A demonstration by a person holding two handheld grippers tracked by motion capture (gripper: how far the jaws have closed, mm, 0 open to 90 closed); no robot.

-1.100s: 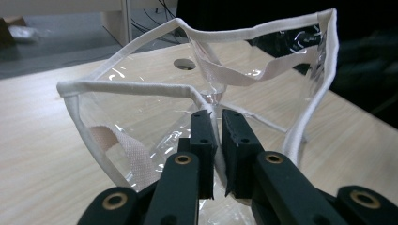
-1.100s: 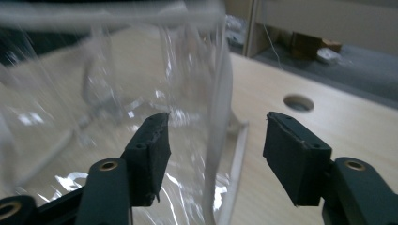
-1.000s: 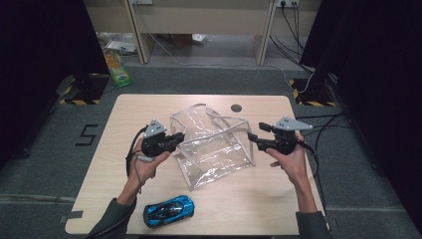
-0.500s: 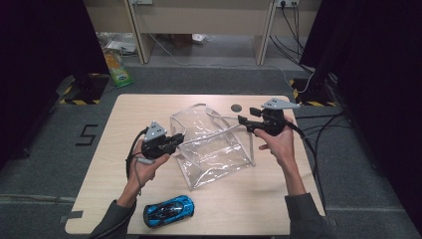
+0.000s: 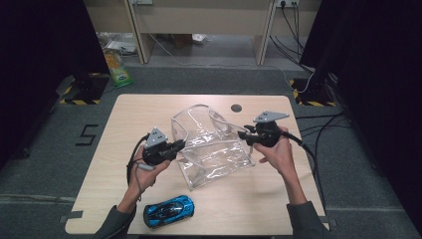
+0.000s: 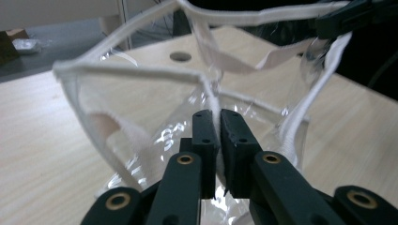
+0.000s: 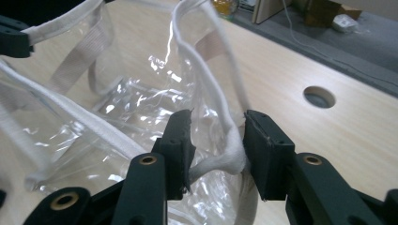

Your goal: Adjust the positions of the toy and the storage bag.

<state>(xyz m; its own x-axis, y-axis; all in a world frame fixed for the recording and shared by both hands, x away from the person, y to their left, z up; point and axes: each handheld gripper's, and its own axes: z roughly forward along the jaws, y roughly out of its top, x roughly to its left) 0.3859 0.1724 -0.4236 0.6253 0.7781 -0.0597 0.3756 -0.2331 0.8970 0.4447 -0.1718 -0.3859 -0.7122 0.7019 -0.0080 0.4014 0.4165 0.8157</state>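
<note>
A clear plastic bag (image 5: 214, 149) with white trim stands open in the middle of the wooden table (image 5: 298, 199). My left gripper (image 5: 180, 146) is shut on the bag's left side; its jaws (image 6: 215, 115) pinch the white corner seam (image 6: 213, 96). At the bag's right rim, my right gripper (image 5: 241, 134) is open. In its own view the jaws (image 7: 218, 124) stand apart around the bunched white trim (image 7: 225, 157), which touches the right-hand jaw. The far side of the bag (image 7: 141, 103) carries my left gripper's black tip (image 7: 14, 40). A blue toy car (image 5: 168, 210) lies near the front edge.
A round cable hole (image 5: 236, 107) sits in the table behind the bag. Cables trail off the right side from my right gripper. A green packet (image 5: 117, 67) lies on the floor beyond the far left corner. Bare tabletop lies left and right of the bag.
My right gripper moved left from beside the bag, rose, then settled onto the bag's right rim. The left gripper has stayed shut on the bag's left seam.
</note>
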